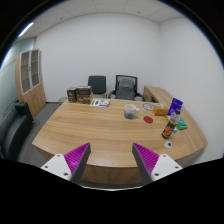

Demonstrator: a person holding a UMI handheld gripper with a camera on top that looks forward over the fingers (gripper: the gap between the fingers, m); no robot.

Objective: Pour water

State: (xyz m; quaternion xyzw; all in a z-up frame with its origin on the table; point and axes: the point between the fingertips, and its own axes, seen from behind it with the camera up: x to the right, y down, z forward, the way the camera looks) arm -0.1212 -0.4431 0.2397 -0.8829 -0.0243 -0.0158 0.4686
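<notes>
Spread wide and holding nothing, the gripper (111, 160) hangs over the curved wooden table's (90, 135) near edge. Ahead and to the fingers' right, well apart, stands an upright orange-capped bottle (168, 127) beside a clear glass jug (131, 111); I judge a forward-right reach.

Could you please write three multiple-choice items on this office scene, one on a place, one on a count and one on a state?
1. Where do the bottles stand?
A. on the wooden table, beyond the fingers
B. on the floor
C. on a chair

2. How many black office chairs stand behind the table?
A. none
B. two
C. five

3. How are the gripper's fingers?
A. shut on a bottle
B. open, holding nothing
C. shut on a cup

Answers:
1. A: they stand on the wooden table near a white cup, far ahead of the gripper.
2. B: one chair and another show by the far wall.
3. B: the purple pads stand wide apart with only tabletop between them.
</notes>
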